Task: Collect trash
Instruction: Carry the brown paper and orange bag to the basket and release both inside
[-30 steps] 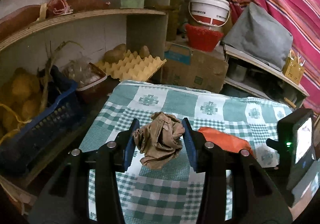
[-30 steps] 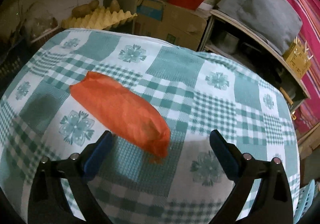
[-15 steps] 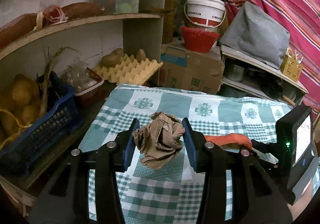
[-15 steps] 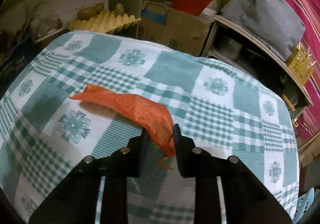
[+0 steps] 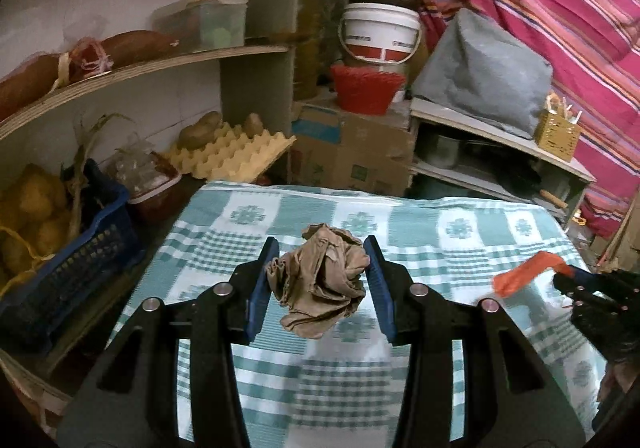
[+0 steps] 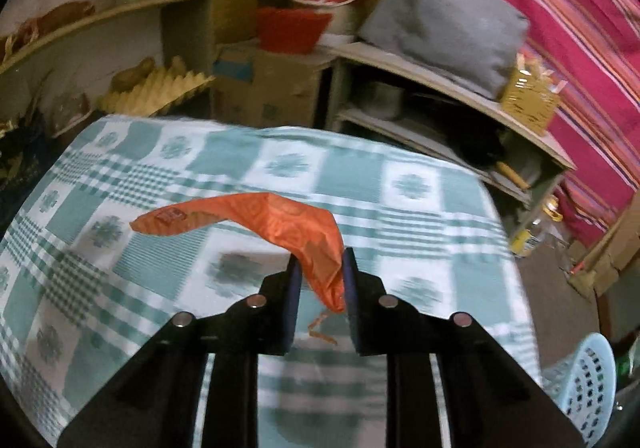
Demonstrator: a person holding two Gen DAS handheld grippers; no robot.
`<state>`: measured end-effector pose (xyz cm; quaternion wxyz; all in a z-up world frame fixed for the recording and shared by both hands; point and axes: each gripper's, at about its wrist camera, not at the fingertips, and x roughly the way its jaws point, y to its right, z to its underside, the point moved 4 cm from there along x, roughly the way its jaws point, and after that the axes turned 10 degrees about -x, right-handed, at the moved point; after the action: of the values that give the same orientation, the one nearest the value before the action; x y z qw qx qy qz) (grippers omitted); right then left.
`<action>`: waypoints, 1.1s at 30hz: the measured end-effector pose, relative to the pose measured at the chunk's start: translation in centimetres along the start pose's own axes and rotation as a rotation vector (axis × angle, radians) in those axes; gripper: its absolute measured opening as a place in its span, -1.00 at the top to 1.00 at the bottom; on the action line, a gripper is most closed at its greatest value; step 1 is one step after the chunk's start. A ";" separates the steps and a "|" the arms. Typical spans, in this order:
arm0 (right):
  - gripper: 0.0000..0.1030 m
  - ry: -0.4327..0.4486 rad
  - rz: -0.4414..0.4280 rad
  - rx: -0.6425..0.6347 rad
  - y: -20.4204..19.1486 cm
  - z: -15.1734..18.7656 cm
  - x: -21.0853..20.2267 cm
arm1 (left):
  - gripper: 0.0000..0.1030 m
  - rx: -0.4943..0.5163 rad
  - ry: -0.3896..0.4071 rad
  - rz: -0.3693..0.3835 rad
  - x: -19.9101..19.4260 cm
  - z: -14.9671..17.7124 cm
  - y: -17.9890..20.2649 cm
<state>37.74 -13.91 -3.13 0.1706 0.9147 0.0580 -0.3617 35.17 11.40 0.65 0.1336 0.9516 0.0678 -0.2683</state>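
Note:
My left gripper [image 5: 321, 284] is shut on a crumpled brown paper ball [image 5: 320, 282] and holds it above the green checked tablecloth [image 5: 460, 232]. My right gripper [image 6: 319, 274] is shut on one end of an orange plastic wrapper [image 6: 256, 221], which hangs off the cloth [image 6: 200, 264] and trails to the left. In the left wrist view the right gripper [image 5: 560, 278] shows at the right edge with the orange wrapper [image 5: 524, 276] in it.
A light blue perforated basket [image 6: 584, 384] stands at the lower right, beside the table. Past the far table edge are a cardboard box [image 5: 352, 151], an egg tray with potatoes [image 5: 232, 151], a blue crate [image 5: 68, 272] and shelves with a red basket and white bucket.
My right gripper closed on the orange wrapper and lifted it off the cloth, moving right. My left gripper kept its hold on the brown paper ball and rose slightly.

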 end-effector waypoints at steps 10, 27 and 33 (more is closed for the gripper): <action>0.69 0.024 0.115 0.157 10.7 6.7 -6.1 | 0.18 0.051 -0.015 0.086 -1.1 1.9 6.7; 0.71 0.038 0.141 0.292 18.4 14.2 -9.4 | 0.18 0.145 -0.053 0.201 -2.0 6.2 17.1; 0.71 0.051 0.130 0.327 20.2 15.2 -9.8 | 0.18 0.182 -0.068 0.231 -2.3 7.8 20.2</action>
<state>25.38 -37.98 -1.34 0.0408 0.9411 -0.0564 -0.3310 33.42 -10.28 -0.07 0.0789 0.9516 -0.0714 -0.2882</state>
